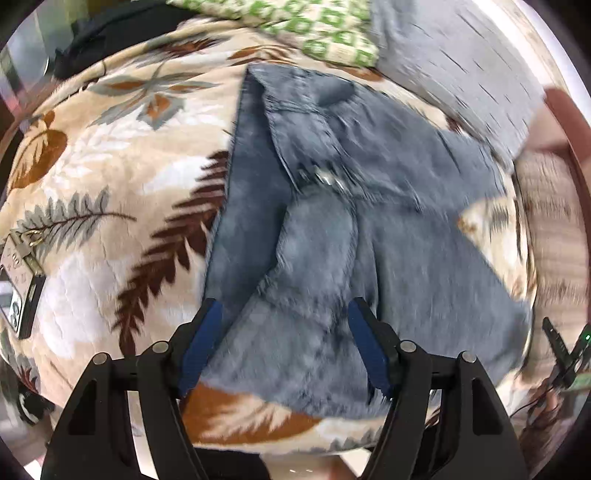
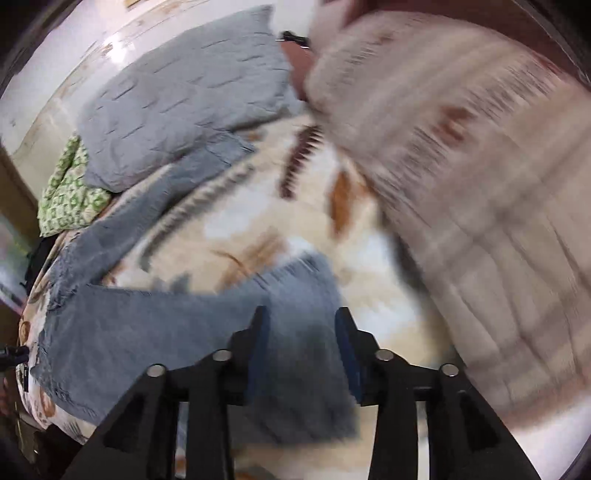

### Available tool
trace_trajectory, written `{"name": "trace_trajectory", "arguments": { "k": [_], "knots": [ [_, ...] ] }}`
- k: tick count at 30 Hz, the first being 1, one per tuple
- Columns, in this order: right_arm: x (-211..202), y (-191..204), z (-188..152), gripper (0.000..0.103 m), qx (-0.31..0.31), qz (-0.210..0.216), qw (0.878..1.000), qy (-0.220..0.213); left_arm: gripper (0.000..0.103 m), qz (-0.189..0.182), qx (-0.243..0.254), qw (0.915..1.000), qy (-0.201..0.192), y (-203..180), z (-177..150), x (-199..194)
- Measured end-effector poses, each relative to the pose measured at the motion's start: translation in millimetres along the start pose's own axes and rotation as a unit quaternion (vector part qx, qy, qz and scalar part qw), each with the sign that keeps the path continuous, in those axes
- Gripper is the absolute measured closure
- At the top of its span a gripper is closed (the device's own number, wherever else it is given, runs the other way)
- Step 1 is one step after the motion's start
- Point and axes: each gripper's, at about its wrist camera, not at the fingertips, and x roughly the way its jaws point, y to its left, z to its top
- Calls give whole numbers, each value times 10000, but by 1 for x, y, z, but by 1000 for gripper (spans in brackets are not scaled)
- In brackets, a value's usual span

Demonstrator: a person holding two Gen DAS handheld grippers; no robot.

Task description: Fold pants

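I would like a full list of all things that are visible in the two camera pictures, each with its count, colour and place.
pants: one, blue-grey denim, spread on the blanket, waist end with zipper up in the left view
blanket: one, beige with brown and grey leaf print, covering the bed
quilt: one, grey, stitched, at the far side of the bed
cloth: one, green and cream pattern, beside the quilt
phone: one, with keys on it, at the left edge of the blanket
pale bedding: one heap, beige-pink, blurred, at the right
left gripper: black with blue pads, open above the pants
right gripper: black with blue pads, open above a pants leg
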Motion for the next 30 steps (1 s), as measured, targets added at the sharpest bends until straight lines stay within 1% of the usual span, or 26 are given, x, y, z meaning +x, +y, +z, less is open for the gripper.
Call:
{"name": "trace_trajectory", "arguments": {
  "k": [2, 4, 5, 6, 7, 9, 10, 12, 14, 17, 18, 19, 21, 22, 24, 25, 26, 27, 28, 29, 30],
  "knots": [
    [18, 22, 26, 57, -76, 228, 9997, 49, 32, 7, -84, 10000, 15, 0, 15, 6],
    [39, 43, 54, 49, -59, 411, 9991, 124, 32, 57, -123, 9999, -8, -4, 37, 15],
    [52, 52, 70, 48, 17, 508, 9986, 133, 32, 69, -147, 9999, -7, -5, 47, 19],
    [67, 60, 84, 46, 114, 628, 9978, 157, 32, 50, -189, 9998, 2, -7, 60, 26],
    [85, 68, 100, 44, 263, 763, 9965, 196, 32, 28, -228, 9997, 14, -8, 66, 30],
    [123, 79, 128, 44, 676, 1017, 9923, 195, 32, -106, -375, 9992, 122, -12, 85, 45],
    [140, 78, 139, 44, 848, 1091, 9902, 210, 32, -158, -410, 9989, 171, -12, 89, 48],
    [174, 75, 158, 44, 1166, 1018, 9877, 228, 32, -226, -410, 9986, 249, -17, 98, 57],
    [213, 67, 173, 44, 1583, 990, 9819, 310, 32, -239, -315, 9990, 209, -23, 103, 60],
    [252, 64, 181, 44, 1813, 1014, 9776, 350, 32, -139, -160, 9997, 80, -29, 110, 65],
    [258, 67, 182, 44, 1788, 1027, 9781, 280, 32, -82, -164, 9998, 91, -30, 112, 70],
    [259, 74, 184, 57, 1558, 925, 9833, 139, 32, -54, -195, 9997, 127, -29, 115, 75],
    [261, 88, 193, 96, 1070, 794, 9907, 271, 32, -14, -312, 9994, 162, -28, 118, 81],
    [251, 91, 194, 98, 900, 732, 9932, 111, 32, -5, -325, 9994, 113, -28, 118, 82],
    [237, 82, 194, 98, 909, 644, 9936, -165, 32, 166, -338, 9993, 33, -29, 118, 89],
    [241, 71, 192, 98, 1057, 638, 9923, -84, 32, 244, -341, 9991, 90, -29, 118, 96],
    [251, 63, 189, 97, 1159, 517, 9918, 158, 33, 285, -340, 9989, 149, -29, 118, 103],
    [259, 60, 186, 97, 1139, 347, 9922, 370, 32, 426, -234, 9988, 80, -33, 117, 104],
    [257, 61, 183, 98, 1058, 358, 9932, 316, 32, 500, -159, 9986, 70, -36, 117, 103],
    [251, 64, 185, 94, 1004, 405, 9937, 286, 33, 503, -103, 9986, 114, -39, 116, 100],
    [243, 64, 188, 88, 992, 457, 9937, 241, 35, 376, -78, 9991, 174, -39, 116, 95]
  ]
}}
